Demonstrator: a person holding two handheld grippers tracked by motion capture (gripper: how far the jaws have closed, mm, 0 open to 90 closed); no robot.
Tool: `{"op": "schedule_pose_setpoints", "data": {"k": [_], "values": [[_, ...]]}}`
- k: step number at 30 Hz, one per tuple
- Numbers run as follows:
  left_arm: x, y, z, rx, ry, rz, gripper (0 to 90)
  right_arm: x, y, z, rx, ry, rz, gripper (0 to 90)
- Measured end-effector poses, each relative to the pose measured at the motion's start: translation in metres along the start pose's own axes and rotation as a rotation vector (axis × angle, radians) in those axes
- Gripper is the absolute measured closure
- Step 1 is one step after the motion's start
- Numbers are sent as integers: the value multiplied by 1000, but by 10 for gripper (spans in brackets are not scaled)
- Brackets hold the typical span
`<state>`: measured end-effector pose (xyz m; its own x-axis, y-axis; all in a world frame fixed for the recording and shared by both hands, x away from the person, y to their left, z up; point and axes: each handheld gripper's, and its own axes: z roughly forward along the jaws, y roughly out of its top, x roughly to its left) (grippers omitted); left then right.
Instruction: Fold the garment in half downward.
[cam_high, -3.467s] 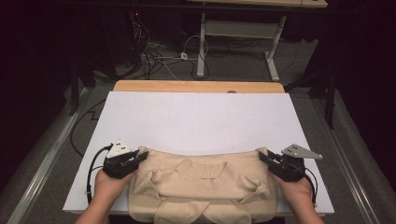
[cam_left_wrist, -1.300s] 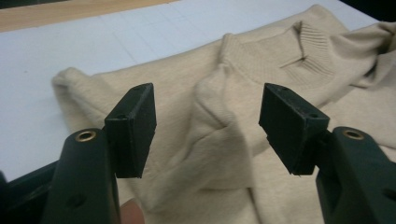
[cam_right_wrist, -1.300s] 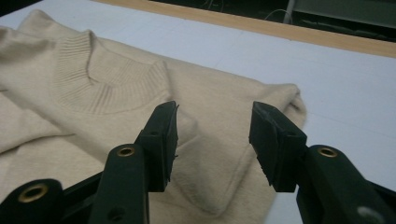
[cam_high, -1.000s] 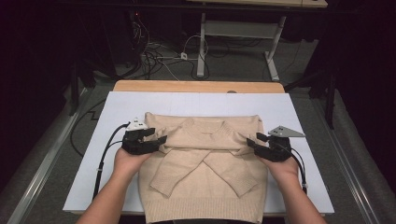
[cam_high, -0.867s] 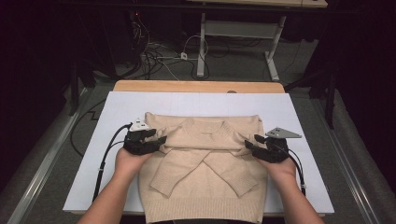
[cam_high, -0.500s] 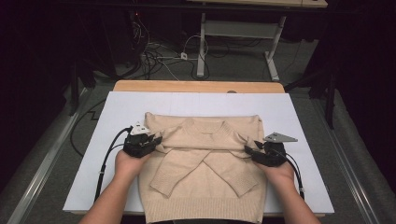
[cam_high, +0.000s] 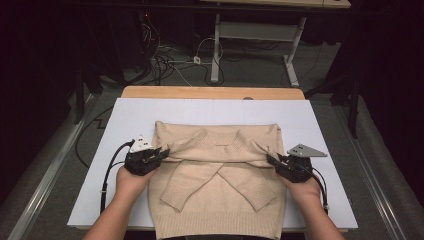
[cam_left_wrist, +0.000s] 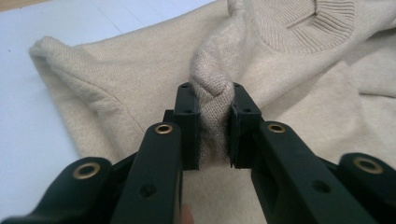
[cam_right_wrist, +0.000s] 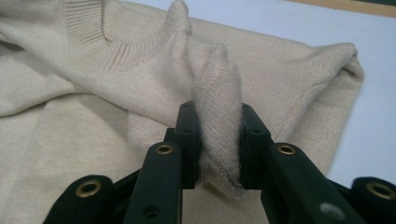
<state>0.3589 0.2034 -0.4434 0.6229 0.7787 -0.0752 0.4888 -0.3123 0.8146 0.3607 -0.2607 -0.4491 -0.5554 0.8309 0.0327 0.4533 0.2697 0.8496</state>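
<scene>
A: Starting at my side of the tabletop: what do you see?

B: The beige sweater (cam_high: 218, 185) lies flat on the white tabletop (cam_high: 320, 125), its hem hanging over the near edge. Both sleeves are folded in and cross over the chest.

A: I've got my left gripper (cam_high: 161, 154) at the sweater's left edge, about midway up the board. In the left gripper view (cam_left_wrist: 212, 126) the jaws have just been closing, and they now pinch a bunched fold of knit between the pads.

B: And the other one?

A: My right gripper (cam_high: 272, 160) sits at the sweater's right edge, level with the left one. Its jaws have just been closing too; the right gripper view (cam_right_wrist: 215, 140) shows a thick fold of knit squeezed between them, standing up in a ridge.

B: Beyond them?

A: The collar (cam_high: 226, 145) lies between the two grippers, a little farther off. The sweater's top edge stops short of the tabletop's far edge, where a wooden strip (cam_high: 210, 92) runs.
</scene>
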Motion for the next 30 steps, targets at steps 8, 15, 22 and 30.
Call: {"op": "schedule_pose_setpoints", "data": {"k": [8,15,22,30], "values": [[-10,-14,-17,-19,-20,14,753,7,-5,-15,-17,1,-14,750],[-24,-32,-30,-29,-42,28,753,15,-14,-32,-29,7,-29,749],[-38,-49,-45,-30,-60,48,752,26,-29,-50,-25,15,-42,749],[-47,-61,-57,-26,-72,55,752,43,-44,-67,-23,31,-69,748]]}}
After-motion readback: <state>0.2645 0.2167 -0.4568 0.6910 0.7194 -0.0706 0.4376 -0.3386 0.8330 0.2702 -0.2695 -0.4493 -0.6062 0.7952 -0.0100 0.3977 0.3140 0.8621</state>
